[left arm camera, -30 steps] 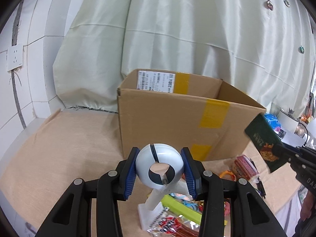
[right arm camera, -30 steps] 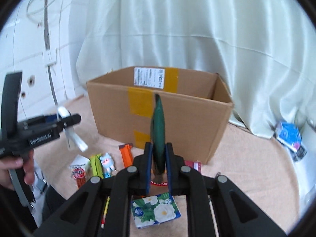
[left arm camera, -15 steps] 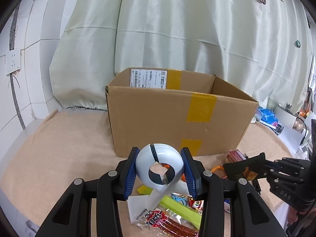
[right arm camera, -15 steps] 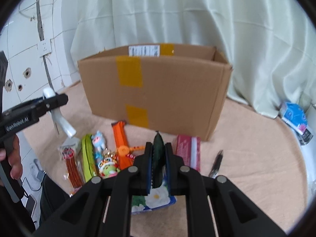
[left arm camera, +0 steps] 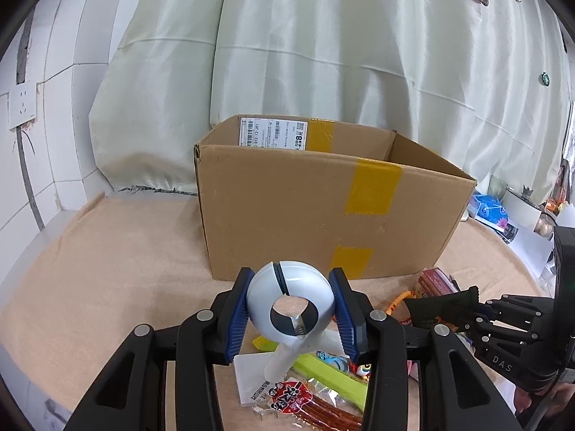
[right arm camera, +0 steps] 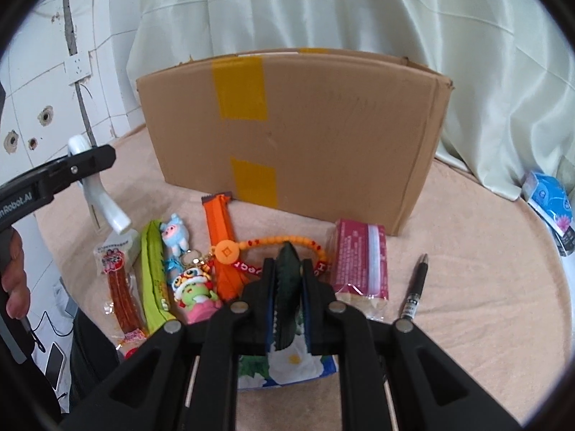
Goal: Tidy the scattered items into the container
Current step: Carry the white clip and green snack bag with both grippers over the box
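Pinching a thin, limp green packet (right arm camera: 287,280) by its lower edge, right gripper (right arm camera: 289,287) hovers before the box (right arm camera: 323,125); left gripper (left arm camera: 289,314) clamps a light, rigid, smooth white holder (left arm camera: 287,305) at its round head.

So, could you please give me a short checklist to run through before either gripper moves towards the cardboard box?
1. Left gripper clamped on the white ring-headed plastic gadget: ok.
2. Right gripper clamped on the dark green packet: ok.
3. Open brown cardboard box top unobstructed: ok.
4. Room inside the box: cannot tell.
5. Green packet clear of the orange bead strap: cannot tell.
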The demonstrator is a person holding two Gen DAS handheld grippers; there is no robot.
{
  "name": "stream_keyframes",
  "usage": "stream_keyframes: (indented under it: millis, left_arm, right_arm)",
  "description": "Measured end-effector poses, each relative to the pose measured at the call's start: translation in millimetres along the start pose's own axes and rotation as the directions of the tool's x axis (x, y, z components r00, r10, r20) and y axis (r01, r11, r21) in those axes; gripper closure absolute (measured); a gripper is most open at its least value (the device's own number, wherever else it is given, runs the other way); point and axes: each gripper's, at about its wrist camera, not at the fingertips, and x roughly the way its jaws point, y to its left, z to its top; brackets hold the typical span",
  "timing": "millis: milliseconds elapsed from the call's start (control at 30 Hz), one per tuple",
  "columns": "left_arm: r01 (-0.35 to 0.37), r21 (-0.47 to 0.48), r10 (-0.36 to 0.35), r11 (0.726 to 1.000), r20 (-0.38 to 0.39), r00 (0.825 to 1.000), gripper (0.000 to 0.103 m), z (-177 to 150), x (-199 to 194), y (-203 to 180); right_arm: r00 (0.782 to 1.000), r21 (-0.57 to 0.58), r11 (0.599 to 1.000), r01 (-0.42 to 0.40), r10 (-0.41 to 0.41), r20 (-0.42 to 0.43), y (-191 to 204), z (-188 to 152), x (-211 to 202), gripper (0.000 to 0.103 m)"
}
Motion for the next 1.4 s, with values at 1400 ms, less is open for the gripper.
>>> stream_keyframes:
  millis: [1400]
  left_arm:
    - [-0.013,0.049,0.006,0.999,0.143,0.99,0.059,74.1,-44.9,-5.7]
  right_arm:
    - [0.972,0.01,0.998,0.054,-0.055,0.23,0.2,63.2,-87.1,0.088]
